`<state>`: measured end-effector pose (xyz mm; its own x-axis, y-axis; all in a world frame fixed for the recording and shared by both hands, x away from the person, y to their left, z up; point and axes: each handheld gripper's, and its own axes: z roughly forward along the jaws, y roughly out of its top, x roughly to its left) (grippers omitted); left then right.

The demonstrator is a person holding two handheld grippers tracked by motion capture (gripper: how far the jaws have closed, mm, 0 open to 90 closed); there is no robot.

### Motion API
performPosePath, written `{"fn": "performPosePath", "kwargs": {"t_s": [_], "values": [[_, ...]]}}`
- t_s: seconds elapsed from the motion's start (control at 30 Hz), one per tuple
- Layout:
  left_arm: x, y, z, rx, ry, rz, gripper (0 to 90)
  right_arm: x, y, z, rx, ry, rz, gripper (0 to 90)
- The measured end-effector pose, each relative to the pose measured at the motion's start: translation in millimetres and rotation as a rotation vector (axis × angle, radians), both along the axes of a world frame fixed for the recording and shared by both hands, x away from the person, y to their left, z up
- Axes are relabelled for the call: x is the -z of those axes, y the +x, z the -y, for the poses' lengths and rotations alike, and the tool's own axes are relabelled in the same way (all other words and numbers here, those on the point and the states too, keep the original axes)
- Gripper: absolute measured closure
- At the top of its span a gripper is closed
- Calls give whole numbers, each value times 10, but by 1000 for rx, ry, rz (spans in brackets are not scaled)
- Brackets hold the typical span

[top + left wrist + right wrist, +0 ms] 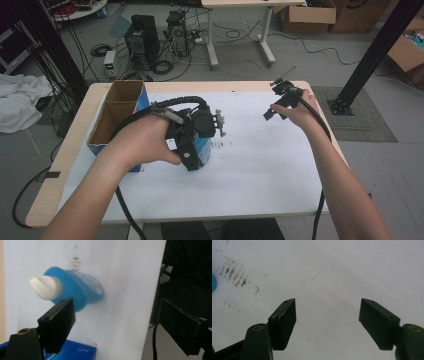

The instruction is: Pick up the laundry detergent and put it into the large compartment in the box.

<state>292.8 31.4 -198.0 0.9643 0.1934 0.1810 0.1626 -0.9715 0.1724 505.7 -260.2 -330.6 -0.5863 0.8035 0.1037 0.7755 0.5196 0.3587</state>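
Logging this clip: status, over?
Left gripper open above blue bottle. Right gripper open, holding nothing. Cardboard box beside the bottle.

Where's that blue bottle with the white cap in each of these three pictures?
High view: the blue bottle sits left of centre, mostly hidden under the left gripper.
Left gripper view: upper left, white cap toward the camera.
Right gripper view: a blue sliver at the left edge.
Shared landmark: the brown smudges on the white sheet.

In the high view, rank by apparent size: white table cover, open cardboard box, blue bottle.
1. White table cover, largest by far.
2. Open cardboard box.
3. Blue bottle, smallest as seen, though the left gripper hides most of it.
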Motion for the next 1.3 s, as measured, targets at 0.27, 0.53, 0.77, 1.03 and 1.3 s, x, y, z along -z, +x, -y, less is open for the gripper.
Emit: {"fn": "performPosePath", "kwargs": {"t_s": [0.27,0.53,0.77,1.03,1.3], "values": [[-39,160,-14,-75,-32,26,155,-3,-15,11,-4,8,3,302],[-52,310,-42,-140,-69,39,156,10,-19,27,-2,12,0,302],[19,431,-50,-207,-61,44,156,10,-12,37,1,16,3,302],[85,528,-37,-238,-73,35,156,11,-15,38,-5,17,5,302],[184,618,-37,-266,-74,23,157,7,-27,44,-3,18,7,302]]}}
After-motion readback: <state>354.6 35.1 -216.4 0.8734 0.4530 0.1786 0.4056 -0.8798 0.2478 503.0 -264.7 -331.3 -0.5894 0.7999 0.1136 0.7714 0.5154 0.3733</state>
